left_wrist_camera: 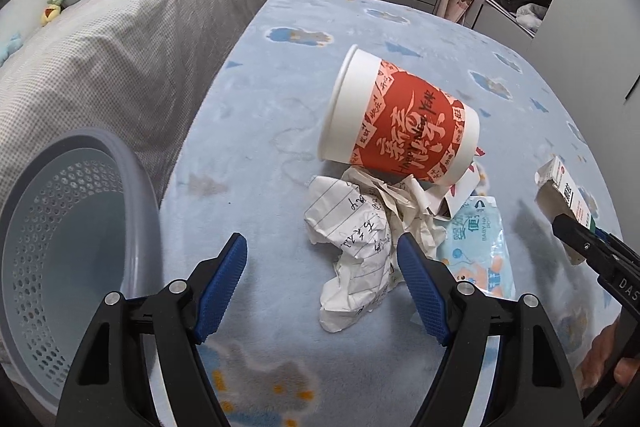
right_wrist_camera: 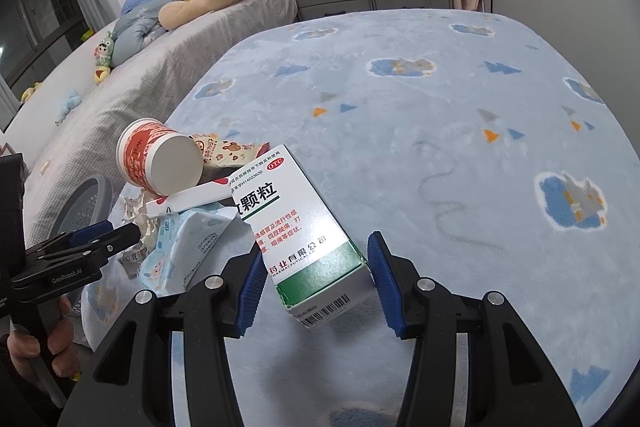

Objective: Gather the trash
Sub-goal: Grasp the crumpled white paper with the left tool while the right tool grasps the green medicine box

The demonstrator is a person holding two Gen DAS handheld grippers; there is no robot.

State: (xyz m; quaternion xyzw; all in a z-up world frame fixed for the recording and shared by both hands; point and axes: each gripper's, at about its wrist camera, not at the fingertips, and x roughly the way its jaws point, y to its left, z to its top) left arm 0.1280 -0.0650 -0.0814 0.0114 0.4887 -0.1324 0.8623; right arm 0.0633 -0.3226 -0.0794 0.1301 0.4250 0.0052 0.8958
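Left wrist view: the left gripper (left_wrist_camera: 322, 277) stands released, jaws wide apart, hovering above the crumpled paper (left_wrist_camera: 354, 247) on the blue blanket (left_wrist_camera: 256, 115). A red paper cup (left_wrist_camera: 400, 123) lies on its side on top of the pile, with a wipes packet (left_wrist_camera: 476, 251) just beside the paper. The grey perforated basket (left_wrist_camera: 68, 243) sits at the left, near the bed edge. At the far right the right gripper (left_wrist_camera: 576, 231) appears with the medicine box (left_wrist_camera: 564, 199).

Right wrist view: the right gripper (right_wrist_camera: 314, 277) has the medicine box (right_wrist_camera: 308, 227) between its pads; the left pad touches the box, while a gap shows at the right pad, so the grasp is judged not firm and the jaws not closed. The cup (right_wrist_camera: 160, 157) rests on the pile beyond.

Recommendation: close squarely across the box's narrow end until both pads bear evenly, lift clear of the pile without nudging the cup, then carry it over the basket rim before letting go
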